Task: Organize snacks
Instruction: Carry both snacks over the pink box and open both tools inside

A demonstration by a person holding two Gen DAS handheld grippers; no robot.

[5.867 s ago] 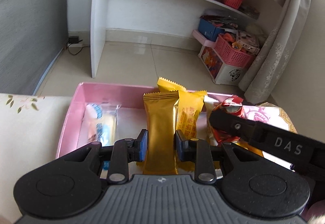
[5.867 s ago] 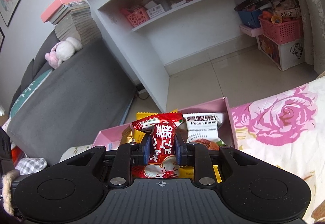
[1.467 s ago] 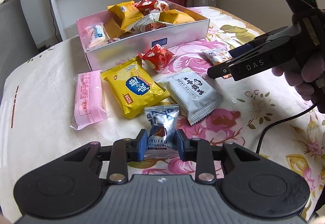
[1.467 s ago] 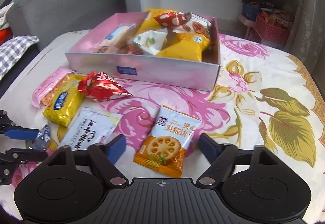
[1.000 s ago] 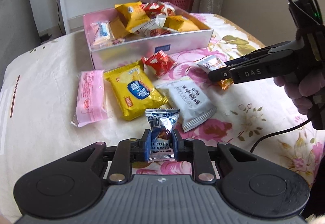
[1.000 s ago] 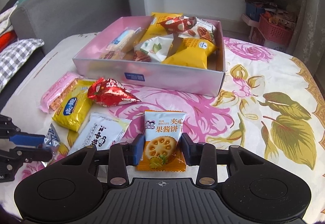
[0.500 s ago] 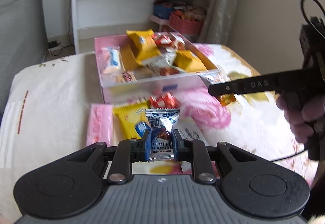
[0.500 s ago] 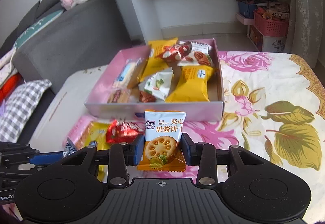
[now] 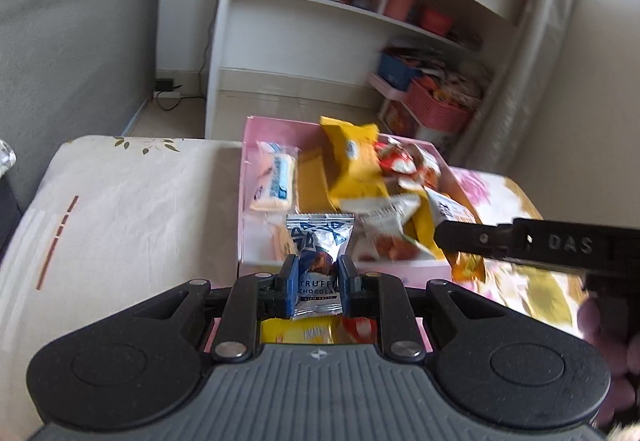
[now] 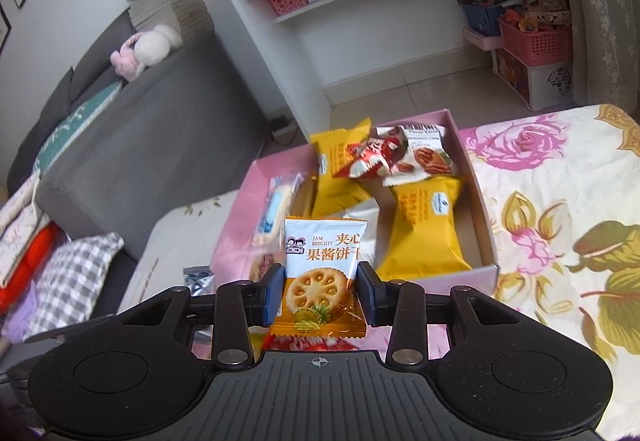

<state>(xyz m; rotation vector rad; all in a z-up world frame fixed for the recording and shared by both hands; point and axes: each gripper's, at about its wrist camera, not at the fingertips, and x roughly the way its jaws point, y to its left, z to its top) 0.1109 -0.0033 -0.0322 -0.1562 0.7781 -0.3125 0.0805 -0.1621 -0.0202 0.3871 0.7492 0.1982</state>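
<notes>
My left gripper (image 9: 318, 275) is shut on a silver-blue truffle chocolate packet (image 9: 318, 253) and holds it above the near wall of the pink snack box (image 9: 247, 177). My right gripper (image 10: 322, 291) is shut on a white-orange jam biscuit packet (image 10: 322, 265) and holds it above the near end of the same box (image 10: 478, 197). The box holds several packets: yellow ones (image 10: 424, 217), a red one (image 10: 368, 157), a pecan packet (image 10: 426, 155). The right gripper's side (image 9: 520, 241) shows at the right of the left wrist view.
The box sits on a floral tablecloth (image 10: 560, 201). A yellow packet (image 9: 298, 333) and a red one (image 9: 358, 327) lie on the table under my left gripper. A grey sofa (image 10: 120, 145) stands to the left, white shelves (image 9: 360, 9) behind.
Both grippers have lifted with their packets and moved forward to the pink box. The loose packets on the table have dropped out of sight below.
</notes>
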